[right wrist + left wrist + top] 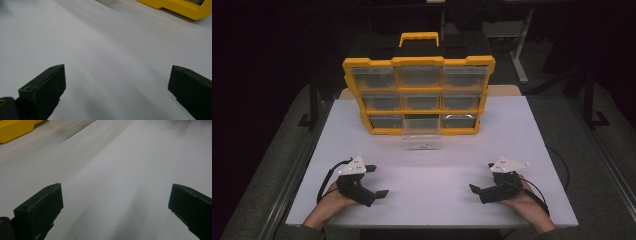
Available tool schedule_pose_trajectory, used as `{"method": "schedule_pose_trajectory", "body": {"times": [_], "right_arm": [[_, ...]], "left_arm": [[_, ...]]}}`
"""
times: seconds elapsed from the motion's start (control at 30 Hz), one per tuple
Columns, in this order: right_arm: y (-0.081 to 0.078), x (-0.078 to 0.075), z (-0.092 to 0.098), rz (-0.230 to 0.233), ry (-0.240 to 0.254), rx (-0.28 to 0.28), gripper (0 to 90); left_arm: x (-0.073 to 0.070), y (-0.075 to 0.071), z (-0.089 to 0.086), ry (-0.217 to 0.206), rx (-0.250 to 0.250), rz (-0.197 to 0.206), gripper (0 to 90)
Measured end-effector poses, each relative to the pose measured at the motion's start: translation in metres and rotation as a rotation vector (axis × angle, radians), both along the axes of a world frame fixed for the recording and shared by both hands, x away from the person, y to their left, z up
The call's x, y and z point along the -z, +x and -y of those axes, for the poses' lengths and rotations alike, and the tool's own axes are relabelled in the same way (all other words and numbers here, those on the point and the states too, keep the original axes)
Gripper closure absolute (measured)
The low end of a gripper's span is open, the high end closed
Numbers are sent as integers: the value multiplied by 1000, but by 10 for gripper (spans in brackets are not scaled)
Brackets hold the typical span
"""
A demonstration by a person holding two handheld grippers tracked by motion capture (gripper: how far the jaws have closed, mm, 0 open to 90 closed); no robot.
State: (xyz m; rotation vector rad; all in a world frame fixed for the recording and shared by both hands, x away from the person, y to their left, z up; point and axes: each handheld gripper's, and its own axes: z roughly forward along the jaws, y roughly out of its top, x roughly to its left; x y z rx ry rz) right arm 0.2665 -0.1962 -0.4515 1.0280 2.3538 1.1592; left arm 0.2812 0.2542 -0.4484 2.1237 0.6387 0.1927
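Yellow organizer (pixel 418 95) stands upright at far side of bench (pixel 522 145), bottom-middle clear drawer (pixel 422 137) pulled out w/ small bits inside. Left hand-held gripper (pixel 377 181) & right hand-held gripper (pixel 482 177): both spread, empty, near edge. No handling underway; all work left, I'd judge.

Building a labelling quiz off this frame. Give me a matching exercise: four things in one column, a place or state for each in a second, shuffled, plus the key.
Things
1. left gripper
2. right gripper
3. clear drawer
4. yellow organiser

Places or states
A. upright at the far middle of the white table, handle on top
B. open, near the table's front right
C. pulled out from the bottom row's middle slot
D. open, near the table's front left

Pairs: 1-D, 2-B, 3-C, 4-A
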Motion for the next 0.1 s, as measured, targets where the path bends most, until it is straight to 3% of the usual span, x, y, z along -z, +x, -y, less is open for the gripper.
{"method": "schedule_pose_trajectory", "body": {"times": [0.1], "right_arm": [[1,2,0,2,-17,5,9]], "left_arm": [[1,0,0,15,-5,4,0]]}}
